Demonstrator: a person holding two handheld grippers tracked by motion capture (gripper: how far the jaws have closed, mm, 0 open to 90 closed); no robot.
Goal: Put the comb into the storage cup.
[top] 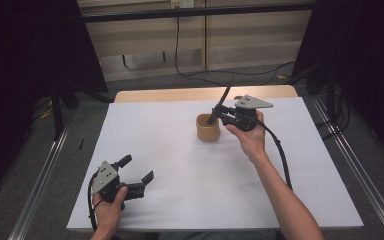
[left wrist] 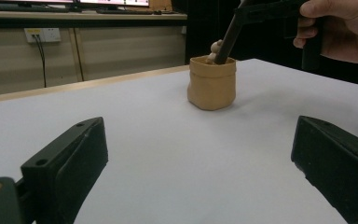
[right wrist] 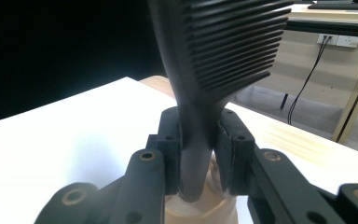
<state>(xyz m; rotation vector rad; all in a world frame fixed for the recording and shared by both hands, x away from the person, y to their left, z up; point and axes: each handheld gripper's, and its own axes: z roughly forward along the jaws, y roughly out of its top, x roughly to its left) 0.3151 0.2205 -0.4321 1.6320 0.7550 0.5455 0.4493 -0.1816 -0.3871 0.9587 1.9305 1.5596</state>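
Observation:
A black comb (top: 224, 100) stands slanted, its handle end down in a tan cup (top: 208, 129) at the middle of the white table (top: 180, 165). My right gripper (top: 215, 116) is shut on the comb's handle just above the cup's rim. In the right gripper view the comb (right wrist: 223, 46) rises teeth-up from between the two pads, with the cup (right wrist: 205, 211) below. My left gripper (top: 139, 167) rests open near the front left edge, nothing between its jaws. The left gripper view faces the cup (left wrist: 212, 84) and the comb (left wrist: 228, 39); a pale rounded thing (left wrist: 216, 46) sticks out of the cup.
The table has a wooden strip (top: 180, 94) along its far edge. Metal rails (top: 45, 170) run along the floor on both sides. A black cable (top: 190, 70) lies on the floor behind the table, in front of a pale wall.

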